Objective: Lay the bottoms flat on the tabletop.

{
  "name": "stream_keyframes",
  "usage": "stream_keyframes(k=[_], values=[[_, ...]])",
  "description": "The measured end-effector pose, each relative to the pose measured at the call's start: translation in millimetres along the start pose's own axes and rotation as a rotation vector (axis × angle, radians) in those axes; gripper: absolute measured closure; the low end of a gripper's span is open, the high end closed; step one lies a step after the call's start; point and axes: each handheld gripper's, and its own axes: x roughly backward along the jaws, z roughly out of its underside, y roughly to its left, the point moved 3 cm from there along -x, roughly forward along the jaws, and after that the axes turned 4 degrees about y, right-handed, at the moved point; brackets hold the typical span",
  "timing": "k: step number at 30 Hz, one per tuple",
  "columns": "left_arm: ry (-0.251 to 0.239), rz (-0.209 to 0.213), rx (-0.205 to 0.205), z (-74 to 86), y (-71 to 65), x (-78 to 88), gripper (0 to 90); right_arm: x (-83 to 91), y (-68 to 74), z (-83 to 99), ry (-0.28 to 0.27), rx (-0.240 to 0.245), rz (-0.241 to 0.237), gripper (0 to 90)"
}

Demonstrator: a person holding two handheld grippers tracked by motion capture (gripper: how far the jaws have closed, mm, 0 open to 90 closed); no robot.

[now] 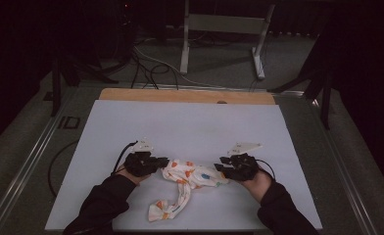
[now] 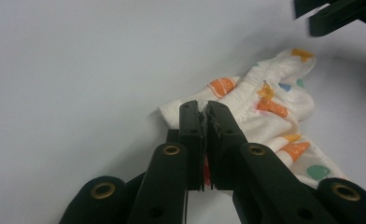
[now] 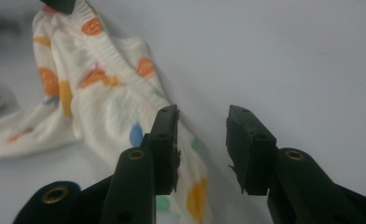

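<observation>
The patterned cloth (image 1: 187,183) lies crumpled near the front of the white worktop (image 1: 190,127). The left tongs (image 2: 203,122) pinch its edge; the right tongs (image 3: 202,140) stand parted beside it, holding nothing. Spreading it probably calls next for a fresh right-hand grip.

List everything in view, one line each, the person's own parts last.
patterned garment: one, white with orange, blue and green shapes, crumpled at the near middle of the table, one part trailing toward the near edge
table: one, white top with a wooden strip along the far edge
metal frame: one, grey, on the floor beyond the table
cables: several, black and white, on the floor beyond the table
left gripper: one, black, shut on the garment's edge
right gripper: one, black, jaws apart beside the garment
sleeves: two, black, near edge
</observation>
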Motion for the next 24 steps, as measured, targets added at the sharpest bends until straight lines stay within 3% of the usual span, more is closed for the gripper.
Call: stream_keyframes(k=[6, 13, 18, 24], values=[[0.002, 0.002, 0.0, -0.1, -0.4, 0.2, 85.9, -31.3, 3.0, 7.6, 0.097, -0.005, 0.005, 69.4], [0.009, 0.001, -0.004, -0.2, -1.8, -1.3, 85.9, -38.5, 7.4, 25.0, 0.169, -0.007, -0.038, 69.5], [0.012, 0.001, -0.003, -0.1, -1.4, -2.3, 85.9, -38.9, 10.3, 26.9, 0.161, -0.023, -0.047, 73.9], [0.007, 0.001, -0.005, -1.4, -1.1, -0.9, 85.9, -35.4, 16.1, 24.0, 0.156, 0.039, -0.012, 85.4]])
